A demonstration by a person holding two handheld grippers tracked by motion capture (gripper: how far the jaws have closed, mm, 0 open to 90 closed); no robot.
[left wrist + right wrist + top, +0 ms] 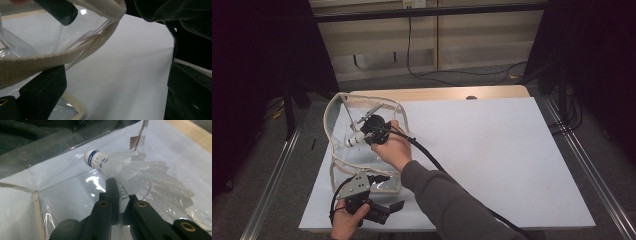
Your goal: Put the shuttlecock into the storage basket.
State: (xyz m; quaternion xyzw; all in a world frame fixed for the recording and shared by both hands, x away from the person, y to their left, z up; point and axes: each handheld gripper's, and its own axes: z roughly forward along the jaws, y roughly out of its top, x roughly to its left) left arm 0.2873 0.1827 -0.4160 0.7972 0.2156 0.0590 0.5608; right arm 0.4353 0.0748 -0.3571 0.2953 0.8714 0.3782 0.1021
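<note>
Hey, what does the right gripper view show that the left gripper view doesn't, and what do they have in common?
Right gripper view: a white shuttlecock with a blue band at its cork, its feathers pinched between the shut jaws of the right gripper, inside the clear bag.

Left gripper view: the bag's cream strap running across one jaw of the left gripper, whose jaws stand wide apart, plus a dark sleeve at the upper right.

Both: the clear plastic bag with cream edging and the white table surface beneath it.
</note>
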